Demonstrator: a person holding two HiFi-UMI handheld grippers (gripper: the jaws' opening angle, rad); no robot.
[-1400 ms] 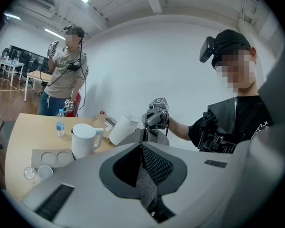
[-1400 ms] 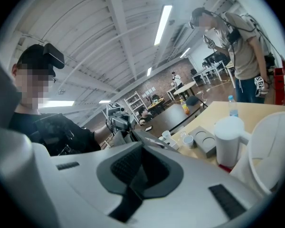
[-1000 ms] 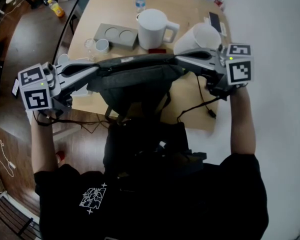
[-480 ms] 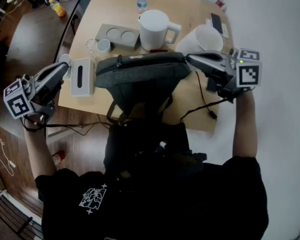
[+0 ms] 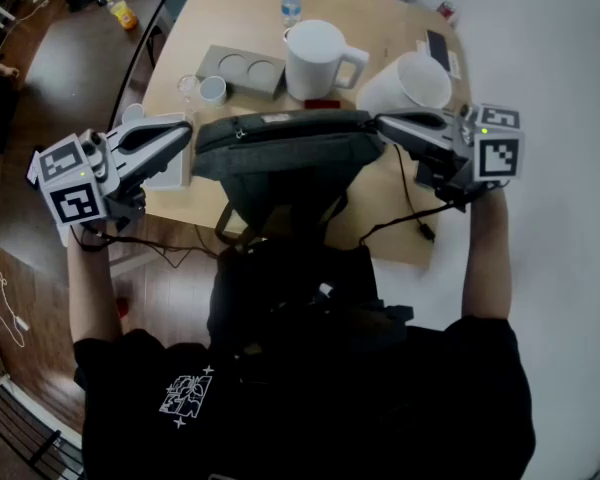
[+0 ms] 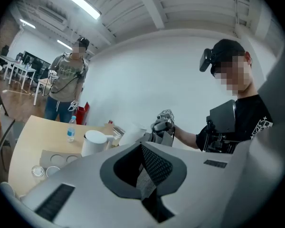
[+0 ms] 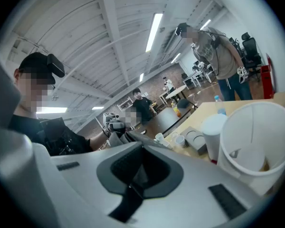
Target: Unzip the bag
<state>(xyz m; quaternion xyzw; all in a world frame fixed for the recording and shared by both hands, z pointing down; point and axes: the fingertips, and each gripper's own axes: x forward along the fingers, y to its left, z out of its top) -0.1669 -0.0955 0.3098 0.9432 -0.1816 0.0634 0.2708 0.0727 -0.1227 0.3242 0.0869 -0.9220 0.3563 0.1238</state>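
A dark grey bag [image 5: 280, 158] hangs stretched between my two grippers over the near edge of the wooden table [image 5: 230, 8], its straps dangling toward my body. My left gripper [image 5: 188, 128] is shut on the bag's left end. In the left gripper view a strip of woven bag fabric [image 6: 152, 167] is pinched between the closed jaws. My right gripper [image 5: 382, 123] is shut on the bag's right end, and a dark strap [image 7: 132, 186] shows between its jaws in the right gripper view. A zip line runs along the bag's top edge; I cannot tell how far it is undone.
Behind the bag stand a white jug [image 5: 315, 58], a white tub [image 5: 405, 83], a grey two-hole tray [image 5: 242, 70], small glasses [image 5: 202, 90] and a water bottle [image 5: 291, 6]. A white box [image 5: 170, 173] sits under the left gripper. A black cable [image 5: 400, 218] trails off the table's near right.
Half a second ago the left gripper was out to the left, clear of the bag. It has come back right and now grips the bag's left end. The right gripper barely moved.
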